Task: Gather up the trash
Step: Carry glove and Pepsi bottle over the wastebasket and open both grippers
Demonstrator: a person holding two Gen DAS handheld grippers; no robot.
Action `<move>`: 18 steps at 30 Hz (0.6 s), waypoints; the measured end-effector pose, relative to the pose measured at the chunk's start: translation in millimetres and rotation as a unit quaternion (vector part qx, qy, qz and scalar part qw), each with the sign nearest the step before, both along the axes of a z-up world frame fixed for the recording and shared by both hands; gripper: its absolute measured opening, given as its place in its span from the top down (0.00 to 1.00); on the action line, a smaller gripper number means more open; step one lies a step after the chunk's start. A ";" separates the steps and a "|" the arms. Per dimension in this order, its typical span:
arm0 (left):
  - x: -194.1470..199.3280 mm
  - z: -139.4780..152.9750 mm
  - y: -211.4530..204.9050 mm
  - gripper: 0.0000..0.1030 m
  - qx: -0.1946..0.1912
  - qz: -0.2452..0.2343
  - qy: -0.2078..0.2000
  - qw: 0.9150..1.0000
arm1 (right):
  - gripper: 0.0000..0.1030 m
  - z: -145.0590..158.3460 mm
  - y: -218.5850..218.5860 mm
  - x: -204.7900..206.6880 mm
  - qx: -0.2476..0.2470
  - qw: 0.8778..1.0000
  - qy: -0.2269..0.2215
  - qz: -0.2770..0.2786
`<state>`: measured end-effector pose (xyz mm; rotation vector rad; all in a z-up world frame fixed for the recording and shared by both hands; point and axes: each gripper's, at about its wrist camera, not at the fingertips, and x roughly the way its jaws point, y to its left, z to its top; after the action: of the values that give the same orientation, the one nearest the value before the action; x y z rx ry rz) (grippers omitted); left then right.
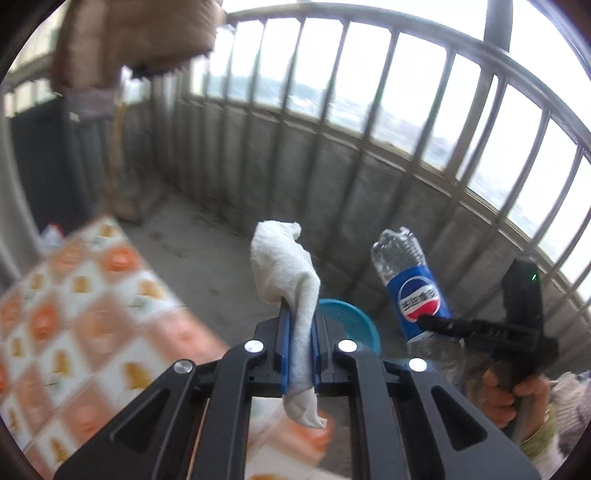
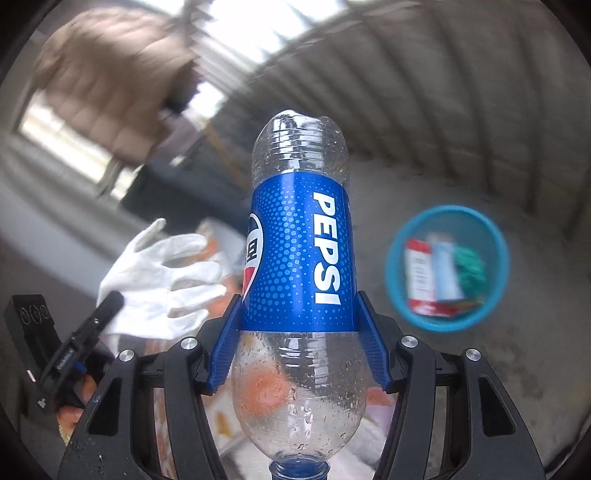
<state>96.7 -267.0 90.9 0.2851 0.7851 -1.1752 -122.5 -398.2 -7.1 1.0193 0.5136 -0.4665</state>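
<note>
My left gripper (image 1: 300, 325) is shut on a white cloth glove (image 1: 286, 266), which stands up between the blue pads and hangs below them. The glove also shows in the right wrist view (image 2: 162, 280), at the left. My right gripper (image 2: 299, 314) is shut on an empty Pepsi bottle (image 2: 299, 251) with a blue label, base pointing forward and cap toward the camera. The bottle also shows in the left wrist view (image 1: 410, 284), held by the right gripper (image 1: 424, 319). A blue bin (image 2: 491, 236) on the floor holds several pieces of trash; its rim shows behind the left fingers (image 1: 354, 317).
A table with an orange-and-white patterned cloth (image 1: 74, 314) is at the left. A concrete balcony wall with metal railing (image 1: 369, 122) curves around behind. A brown garment (image 1: 136, 33) hangs at the upper left. The floor is grey concrete.
</note>
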 end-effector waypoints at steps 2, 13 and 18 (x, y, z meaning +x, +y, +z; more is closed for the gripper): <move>-8.2 -15.5 -29.7 0.92 0.015 -0.020 0.024 0.999 | 0.46 -18.4 -12.3 -13.9 0.020 1.000 0.011 -0.019; -26.8 -100.6 -187.6 0.91 0.109 -0.081 0.067 0.988 | 0.43 -89.2 -71.1 -13.5 0.108 0.992 0.041 -0.045; -23.9 -139.9 -228.1 0.48 0.149 -0.079 0.083 0.982 | 0.33 -138.0 -106.2 -1.0 0.102 0.990 0.085 -0.045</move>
<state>72.8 -495.0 -49.0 0.5092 1.1049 -1.2406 -123.5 -504.4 -145.1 1.2091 0.6799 -0.5924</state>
